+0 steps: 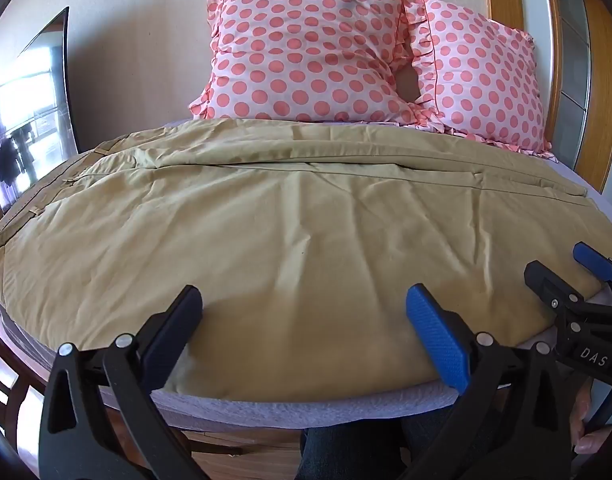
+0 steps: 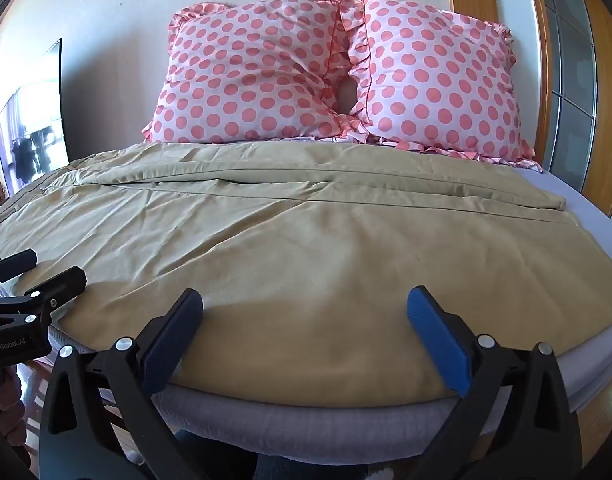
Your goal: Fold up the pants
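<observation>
Pants laid out flat, no cross fold yet

Pants (image 1: 290,232) are khaki, spread sideways across the bed (image 2: 306,416). Waistband with belt loops sits at the bed's left edge, leg cuffs toward the right edge. One leg looks already laid over the other lengthwise: a long seam line runs across just short of the pillows (image 2: 330,76), and two cuff edges stack near the right side. Near edge of the cloth lies along the foot edge of the bed, some wrinkles in the middle.

Left tongs (image 1: 304,312) spread wide, nothing between the pads, hovering over the near edge of the pants toward the waist side. Right tongs (image 2: 305,314) also spread wide and empty, over the near edge further toward the cuffs. Neither is touching cloth as far as I can tell.

Judgement: early stage. Leg-on-leg fold probably done; still left are the grabs and the end-to-end folds, cuffs to waist, then a tidy-up.
</observation>
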Available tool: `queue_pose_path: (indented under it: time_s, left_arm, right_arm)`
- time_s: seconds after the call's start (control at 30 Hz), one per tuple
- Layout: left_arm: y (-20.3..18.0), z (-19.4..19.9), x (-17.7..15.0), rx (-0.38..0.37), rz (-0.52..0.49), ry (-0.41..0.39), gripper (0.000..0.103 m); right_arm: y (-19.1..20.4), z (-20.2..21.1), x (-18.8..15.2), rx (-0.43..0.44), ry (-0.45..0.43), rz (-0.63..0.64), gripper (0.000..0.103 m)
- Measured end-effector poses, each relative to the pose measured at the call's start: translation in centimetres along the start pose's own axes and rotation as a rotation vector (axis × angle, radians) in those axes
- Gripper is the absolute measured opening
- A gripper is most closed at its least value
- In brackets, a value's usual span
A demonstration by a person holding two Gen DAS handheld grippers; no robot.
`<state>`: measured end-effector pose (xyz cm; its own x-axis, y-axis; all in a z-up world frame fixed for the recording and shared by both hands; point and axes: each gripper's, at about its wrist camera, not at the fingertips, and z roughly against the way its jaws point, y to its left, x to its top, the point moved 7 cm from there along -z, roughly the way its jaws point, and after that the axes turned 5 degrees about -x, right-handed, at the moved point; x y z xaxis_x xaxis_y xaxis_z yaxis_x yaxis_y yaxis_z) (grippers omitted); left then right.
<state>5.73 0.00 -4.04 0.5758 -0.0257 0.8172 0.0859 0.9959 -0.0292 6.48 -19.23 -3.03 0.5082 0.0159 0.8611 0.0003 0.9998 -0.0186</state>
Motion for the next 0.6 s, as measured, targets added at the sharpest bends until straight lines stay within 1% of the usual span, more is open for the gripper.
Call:
queue_pose_path:
  time_s: [0.6]
  left_arm:
    - [0.00,0.03,0.03,0.000,-0.001,-0.007,0.101]
  right_arm:
    - [0.02,-0.07,0.05,0.000,-0.001,-0.001,0.102]
